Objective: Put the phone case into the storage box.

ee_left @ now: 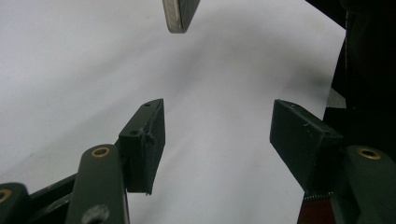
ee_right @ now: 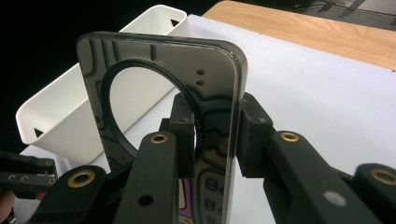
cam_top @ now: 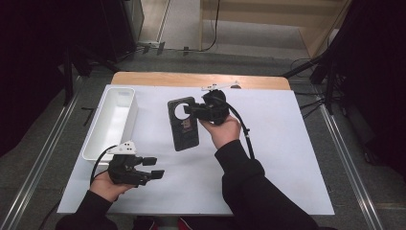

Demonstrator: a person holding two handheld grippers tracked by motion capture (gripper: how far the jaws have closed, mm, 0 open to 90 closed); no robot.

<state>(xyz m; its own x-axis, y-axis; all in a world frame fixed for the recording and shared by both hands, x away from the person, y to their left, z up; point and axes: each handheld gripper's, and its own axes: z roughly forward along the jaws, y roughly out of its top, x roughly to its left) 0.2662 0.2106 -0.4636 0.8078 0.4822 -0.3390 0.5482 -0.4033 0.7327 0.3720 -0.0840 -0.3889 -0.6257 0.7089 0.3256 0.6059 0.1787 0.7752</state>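
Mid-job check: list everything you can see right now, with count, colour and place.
phone case: one, black with a round cut-out, held above mid-table in the right gripper
bin: one, white, oblong, left side of the table
sheet: one, white, covering the table
table: one, wooden, far edge showing past the sheet
right gripper: black, jaws shut on the case's edge
left gripper: black, jaws open, near left over the sheet
sleeves: two, black, bottom edge

Left black two-jaw hand-held gripper (cam_top: pixel 152 167) lower left of frame, jaws wide apart, gripping nothing, held in hand (cam_top: pixel 109 186). Right black hand-held gripper (cam_top: pixel 190 111) at centre, jaws clamped tight, dark-sleeved forearm (cam_top: pixel 249 187) rising from bottom edge.
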